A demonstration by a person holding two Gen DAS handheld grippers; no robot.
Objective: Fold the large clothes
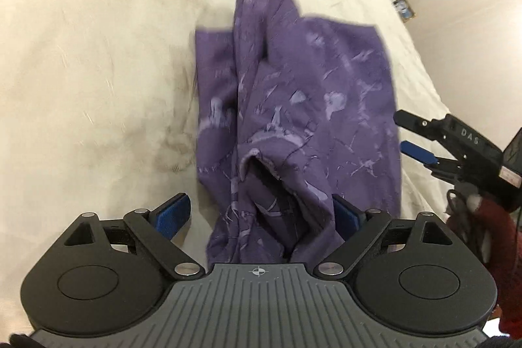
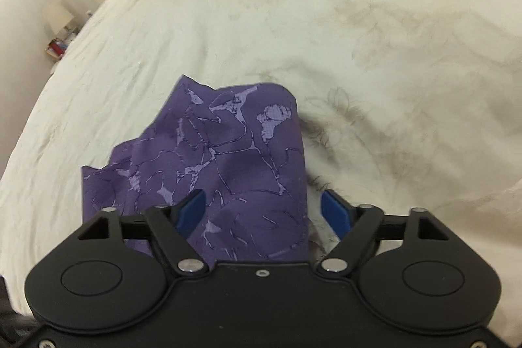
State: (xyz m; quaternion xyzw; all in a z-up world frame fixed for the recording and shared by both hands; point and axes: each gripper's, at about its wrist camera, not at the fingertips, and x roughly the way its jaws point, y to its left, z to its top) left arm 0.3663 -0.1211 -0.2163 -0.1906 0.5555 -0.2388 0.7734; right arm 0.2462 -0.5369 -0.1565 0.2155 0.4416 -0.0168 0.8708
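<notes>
Left wrist | purple patterned garment [image 1: 293, 106] bunched on bedsheet [image 1: 98, 54] | left gripper [image 1: 261, 214], right gripper [image 2: 264, 211] wide, gripping nothing

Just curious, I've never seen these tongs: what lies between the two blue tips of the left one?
Purple cloth bunches between the open left tongs over the bed, seen in the left view.

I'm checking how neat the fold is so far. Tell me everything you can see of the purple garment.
The purple garment is thin woven-looking fabric, deep violet with a pale lilac marbled, leaf-like print. It lies bunched and roughly folded in overlapping layers on the cream bed cover, with an open hem or cuff showing near the left tool. Its edges are uneven, not squared. Both the left tool and the right tool stand open above it; neither visibly pinches the cloth.
</notes>
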